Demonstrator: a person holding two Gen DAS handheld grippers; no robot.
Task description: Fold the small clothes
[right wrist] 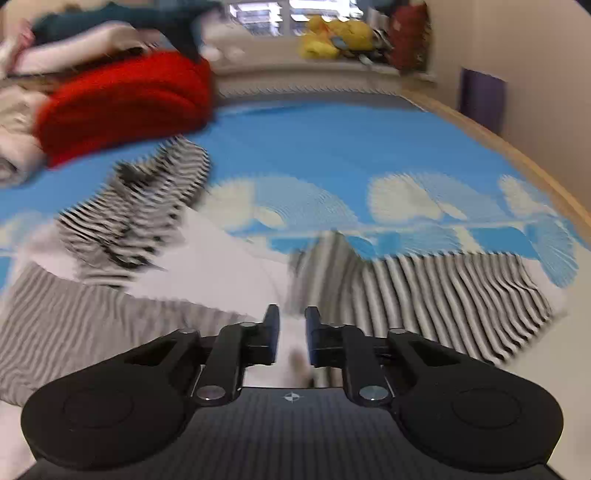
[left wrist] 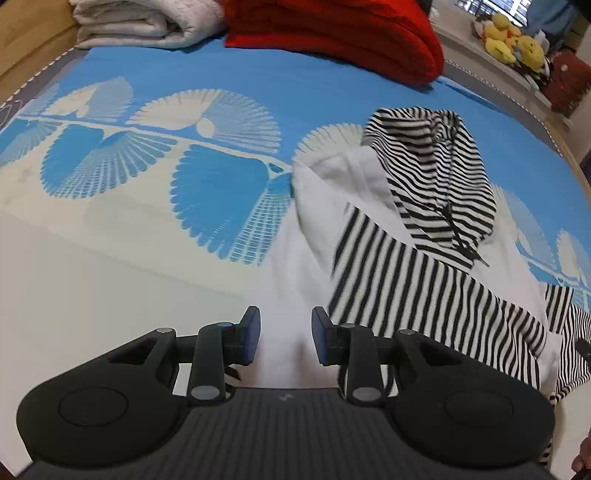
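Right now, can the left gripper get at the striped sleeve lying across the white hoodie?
Probably yes. The left gripper is open, and the striped sleeve lies just beside its right finger, with nothing between them.

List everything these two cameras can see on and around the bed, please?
hooded top: one, white with black-and-white striped hood and sleeves, spread on the bed
bedsheet: one, blue with pale fan patterns, covering the bed
red blanket: one, folded, far end of the bed
white quilt: one, folded, beside the red blanket
plush toys: several, yellow, on the ledge past the bed
left gripper: black, blue pads, open above the top
right gripper: black, open, nothing between the pads
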